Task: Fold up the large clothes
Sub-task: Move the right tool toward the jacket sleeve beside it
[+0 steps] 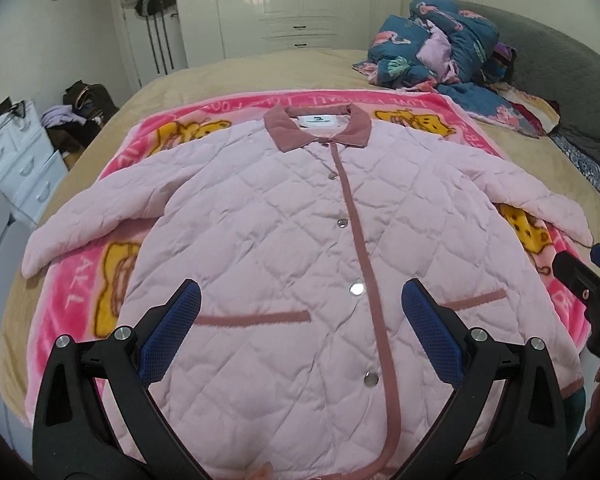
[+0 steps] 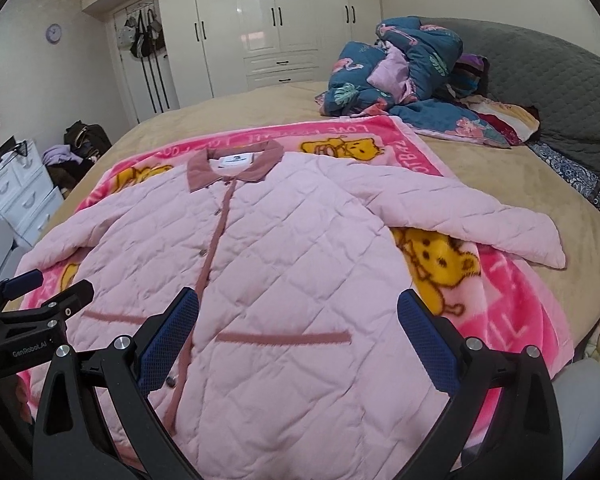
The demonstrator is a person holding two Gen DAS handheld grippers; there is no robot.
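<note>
A pale pink quilted jacket [image 1: 284, 216] [image 2: 284, 248] lies flat and buttoned, front up, on a pink cartoon-bear blanket [image 1: 72, 292] [image 2: 512, 320], its darker pink collar [image 1: 320, 124] [image 2: 232, 166] pointing away. Both sleeves are spread out to the sides. My left gripper [image 1: 302, 304] hovers open above the lower front, near the snap placket, holding nothing. My right gripper [image 2: 298, 308] hovers open above the lower right half, over the pocket trim [image 2: 284, 338], also holding nothing. Each gripper shows at the edge of the other's view: the right gripper [image 1: 584, 264] and the left gripper [image 2: 56, 284].
The blanket covers a tan bed [image 1: 300, 68] [image 2: 500, 176]. A crumpled blue flamingo quilt [image 1: 432, 40] [image 2: 404, 64] is heaped by the grey headboard [image 2: 560, 92]. A white drawer unit [image 1: 16, 164] and piled bags stand left of the bed; white wardrobes line the far wall.
</note>
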